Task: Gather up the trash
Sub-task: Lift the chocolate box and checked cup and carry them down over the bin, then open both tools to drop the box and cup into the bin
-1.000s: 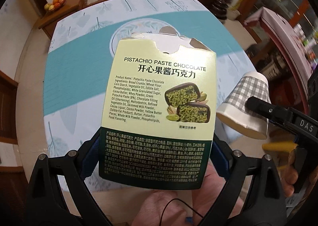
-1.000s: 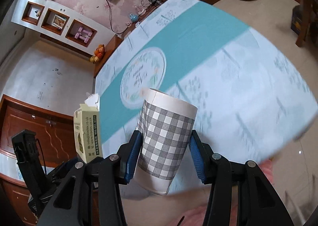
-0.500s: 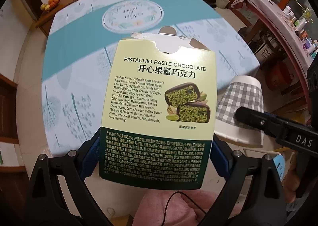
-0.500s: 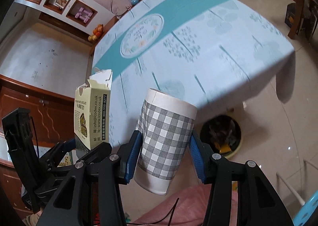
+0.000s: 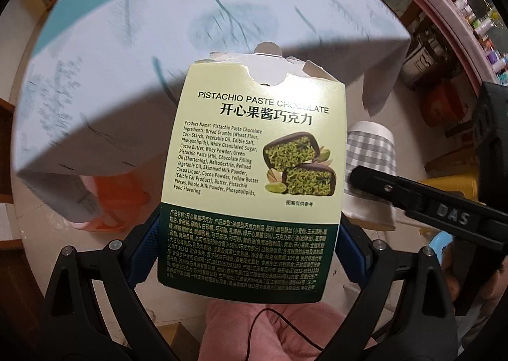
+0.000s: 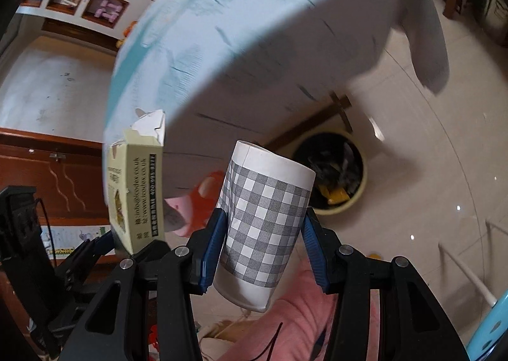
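Note:
My left gripper (image 5: 247, 234) is shut on a torn-open pistachio chocolate box (image 5: 254, 170), held upright off the table. The box also shows at the left of the right wrist view (image 6: 136, 192). My right gripper (image 6: 262, 237) is shut on a grey-checked paper cup (image 6: 263, 218), held in the air; the cup appears to the right in the left wrist view (image 5: 371, 164). A round cream trash bin (image 6: 333, 173) with a black liner and some rubbish stands on the floor beyond the cup, under the table edge.
The table with its light blue and teal cloth (image 5: 127, 59) fills the upper part of both views, its hanging edge close ahead (image 6: 285, 43). An orange and pink stool (image 5: 111, 196) stands below it. A light blue stool (image 6: 489, 329) sits at lower right.
Both grippers have dropped and pulled back from the tabletop with their loads. The table edge now sits higher, and the trash bin appears closer beyond the cup.

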A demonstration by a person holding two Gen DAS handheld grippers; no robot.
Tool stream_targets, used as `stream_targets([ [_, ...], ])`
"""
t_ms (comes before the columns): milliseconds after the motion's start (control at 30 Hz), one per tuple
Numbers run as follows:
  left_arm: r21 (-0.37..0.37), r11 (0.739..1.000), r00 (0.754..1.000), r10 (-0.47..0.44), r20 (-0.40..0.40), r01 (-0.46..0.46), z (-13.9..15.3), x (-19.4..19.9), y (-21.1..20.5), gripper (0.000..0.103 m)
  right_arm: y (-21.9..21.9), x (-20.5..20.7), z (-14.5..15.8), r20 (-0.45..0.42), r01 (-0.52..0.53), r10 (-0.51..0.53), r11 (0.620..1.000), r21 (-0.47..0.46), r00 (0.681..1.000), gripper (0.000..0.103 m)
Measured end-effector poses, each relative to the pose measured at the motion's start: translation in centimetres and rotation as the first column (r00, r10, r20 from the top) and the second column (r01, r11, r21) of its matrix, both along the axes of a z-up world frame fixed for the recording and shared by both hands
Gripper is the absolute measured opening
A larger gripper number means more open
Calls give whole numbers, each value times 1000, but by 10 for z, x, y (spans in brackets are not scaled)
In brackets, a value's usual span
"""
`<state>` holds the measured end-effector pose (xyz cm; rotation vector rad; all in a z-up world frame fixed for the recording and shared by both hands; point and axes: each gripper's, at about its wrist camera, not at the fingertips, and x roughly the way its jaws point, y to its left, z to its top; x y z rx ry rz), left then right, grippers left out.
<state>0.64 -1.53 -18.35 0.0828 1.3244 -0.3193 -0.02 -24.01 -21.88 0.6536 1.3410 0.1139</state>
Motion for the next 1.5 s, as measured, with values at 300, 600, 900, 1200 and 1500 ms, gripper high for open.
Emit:
stream_targets([
  [300, -23, 994, 991, -104, -80, 103, -122, 6, -20, 93, -14, -5, -110, -84, 84, -89, 994, -65, 992, 49],
  [600, 28, 986, 984, -159, -84, 162, -235, 39, -34, 93, -8, 16, -215, -127, 66, -89, 983, -169, 988, 54],
  [900, 92, 975, 979, -199, -44, 202, -291, 53, -49, 94, 5, 45, -269, -121, 34, -55, 984, -174, 991, 70],
  [1200, 75, 980, 982, -188, 12, 186, -302, 56, -44, 98, -8, 58, -294, -52, 101, -115, 970, -221, 992, 77],
  [1500, 69, 983, 984, -174, 43, 171, -278, 48, -43, 98, -3, 42, -288, -23, 66, -74, 967, -248, 997, 77],
])
